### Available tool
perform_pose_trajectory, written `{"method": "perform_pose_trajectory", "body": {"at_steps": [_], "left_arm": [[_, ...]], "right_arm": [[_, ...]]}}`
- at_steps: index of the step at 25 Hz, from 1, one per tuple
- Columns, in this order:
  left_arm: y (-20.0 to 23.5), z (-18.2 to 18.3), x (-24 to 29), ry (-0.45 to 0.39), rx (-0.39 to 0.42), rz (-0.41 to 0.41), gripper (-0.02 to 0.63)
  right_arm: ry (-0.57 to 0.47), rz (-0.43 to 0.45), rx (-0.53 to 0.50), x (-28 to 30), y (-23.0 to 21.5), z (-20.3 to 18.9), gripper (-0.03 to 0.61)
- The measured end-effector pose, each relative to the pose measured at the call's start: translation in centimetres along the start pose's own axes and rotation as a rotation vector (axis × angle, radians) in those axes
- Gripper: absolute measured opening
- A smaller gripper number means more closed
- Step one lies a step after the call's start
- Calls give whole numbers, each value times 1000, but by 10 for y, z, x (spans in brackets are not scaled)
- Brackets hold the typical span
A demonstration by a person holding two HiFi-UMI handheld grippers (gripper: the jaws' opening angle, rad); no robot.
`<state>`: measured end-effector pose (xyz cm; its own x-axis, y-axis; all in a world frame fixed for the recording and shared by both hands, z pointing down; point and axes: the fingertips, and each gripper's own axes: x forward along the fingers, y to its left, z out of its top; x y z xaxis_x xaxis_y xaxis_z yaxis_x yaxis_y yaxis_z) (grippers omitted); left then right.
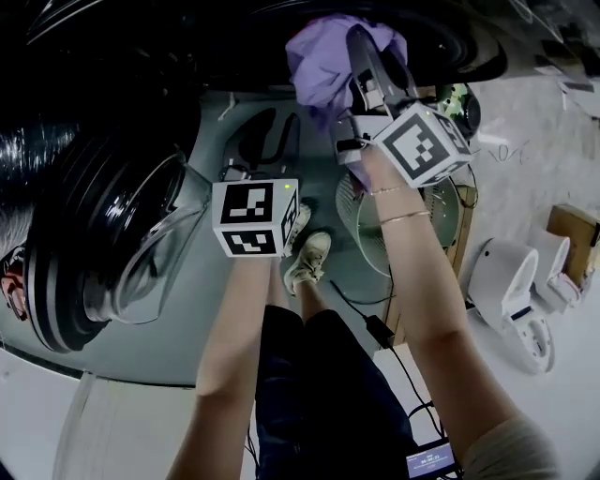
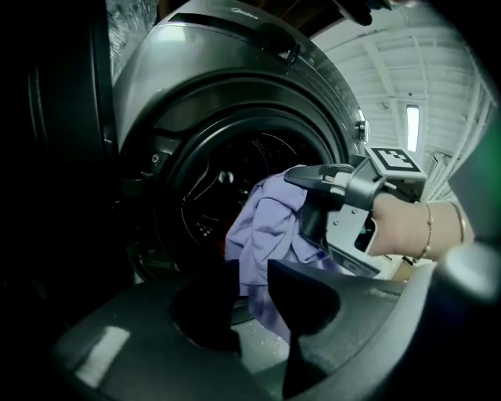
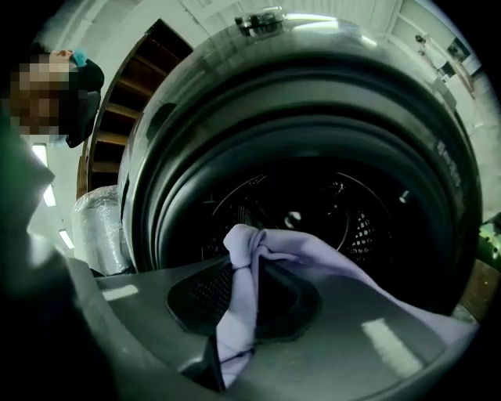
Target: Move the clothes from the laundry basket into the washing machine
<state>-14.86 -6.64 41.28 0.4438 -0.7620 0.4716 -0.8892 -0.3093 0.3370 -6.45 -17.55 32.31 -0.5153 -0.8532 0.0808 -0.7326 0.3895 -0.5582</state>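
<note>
The washer door (image 1: 131, 253) stands open at left, its rim script (image 2: 239, 9) unreadable, at centre the left gripper (image 2: 250, 270) gapes empty, and upper right the right gripper (image 3: 235, 274) clamps a lilac garment (image 1: 314, 56) at the drum mouth (image 3: 313, 211).

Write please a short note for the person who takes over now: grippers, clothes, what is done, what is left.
Right gripper: shut on a lilac cloth, held at the washer's open mouth.
Left gripper: open, empty, beside it.
Done: the cloth is at the washer.
Left: push it into the drum and let go. Whether more clothes wait does not show.
</note>
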Motion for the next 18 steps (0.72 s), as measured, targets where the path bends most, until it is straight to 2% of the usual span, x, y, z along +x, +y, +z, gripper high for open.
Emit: {"method": "perform_pose_trajectory", "body": {"at_steps": [6,9,11,13,15,18], "left_arm": [[13,1,9,-23,-17,21,120],[13,-1,11,-17,-12,18,120],[13,-5,12,-13,-14,19,120],[14,-8,12,-8,-15,19,120],[16,-11,13,-5,-18,20,120],[15,-13,13,-1,-24,19,120]], "right_arm": [[-24,22,-73,49,-5,11,80],[-12,10,-63,66,-15,2,92],[31,-2,-43,72,-23,-10,176],[97,-18,-20,75,-28,-23,319],[171,-45,-21,75,-32,-37,415],[244,-79,-53,65,-39,-51,454]]}}
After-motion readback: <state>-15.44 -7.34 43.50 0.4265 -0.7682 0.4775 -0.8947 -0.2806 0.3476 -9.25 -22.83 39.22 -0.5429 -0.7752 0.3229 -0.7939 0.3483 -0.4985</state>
